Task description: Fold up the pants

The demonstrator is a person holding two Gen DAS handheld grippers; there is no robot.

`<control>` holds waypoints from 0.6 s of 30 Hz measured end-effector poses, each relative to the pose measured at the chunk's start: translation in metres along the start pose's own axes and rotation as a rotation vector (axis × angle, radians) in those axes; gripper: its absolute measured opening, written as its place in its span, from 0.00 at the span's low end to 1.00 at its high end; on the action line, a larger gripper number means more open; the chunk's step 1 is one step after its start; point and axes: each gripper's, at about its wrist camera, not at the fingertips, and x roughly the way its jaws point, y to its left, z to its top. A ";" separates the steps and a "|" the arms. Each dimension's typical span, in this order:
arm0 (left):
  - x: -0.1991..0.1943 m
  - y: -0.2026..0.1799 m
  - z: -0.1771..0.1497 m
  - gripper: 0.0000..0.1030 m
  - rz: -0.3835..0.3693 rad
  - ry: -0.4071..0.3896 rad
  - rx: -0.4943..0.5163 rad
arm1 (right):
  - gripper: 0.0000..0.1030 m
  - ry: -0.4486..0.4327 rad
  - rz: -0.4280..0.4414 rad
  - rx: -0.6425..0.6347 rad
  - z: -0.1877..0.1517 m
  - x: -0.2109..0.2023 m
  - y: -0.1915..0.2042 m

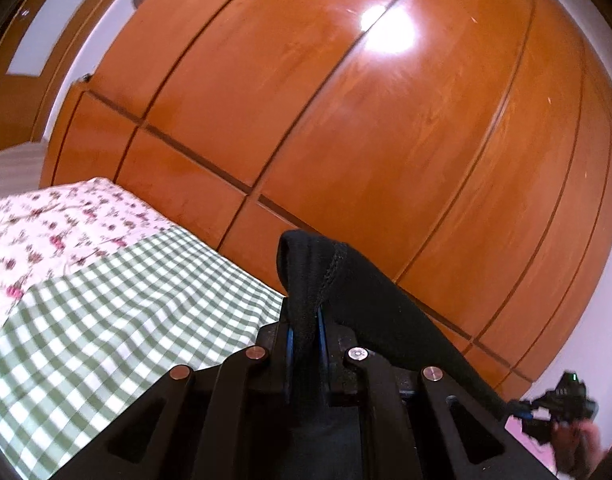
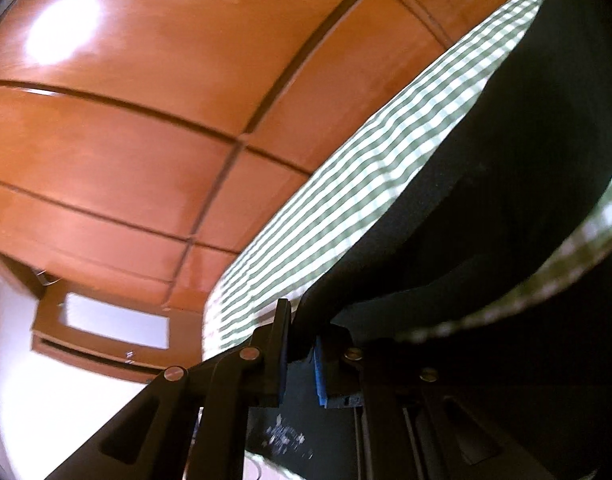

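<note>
Pants lifted at both ends above the bed, fold not yet laid.

Left tongs (image 1: 304, 344) pinch a hemmed edge of the black pants (image 1: 370, 304); right tongs (image 2: 300, 356) are pressed together on another edge. The cloth hangs slack between them over the bed's checked sheet (image 1: 118, 320), in front of the wardrobe (image 1: 346, 120). Judged early: no finished fold shows. Long axis cannot be told.

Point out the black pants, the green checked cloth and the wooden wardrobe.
black pants (image 1: 326, 276), left wrist view, stitched hem edge.
green checked cloth (image 1: 126, 320), left wrist view, flat middle.
wooden wardrobe (image 1: 306, 100), left wrist view, door panel.
</note>
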 end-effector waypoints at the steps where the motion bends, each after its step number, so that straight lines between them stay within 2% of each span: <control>1: -0.007 0.002 -0.002 0.10 -0.001 0.000 -0.009 | 0.10 0.000 0.020 -0.007 -0.008 -0.003 0.000; 4: -0.021 0.016 -0.010 0.10 0.003 0.007 -0.037 | 0.10 0.010 0.063 -0.045 -0.040 -0.013 -0.005; 9: -0.039 0.033 -0.028 0.08 0.040 0.025 -0.047 | 0.10 0.041 0.073 -0.042 -0.079 -0.013 -0.026; 12: -0.049 0.044 -0.038 0.07 0.047 0.043 -0.085 | 0.10 0.044 0.079 -0.009 -0.095 -0.013 -0.044; 15: -0.058 0.050 -0.047 0.05 0.063 0.048 -0.077 | 0.10 0.040 0.074 0.025 -0.105 -0.013 -0.059; 18: -0.066 0.056 -0.060 0.05 0.076 0.082 -0.075 | 0.10 0.028 0.028 0.005 -0.113 -0.012 -0.064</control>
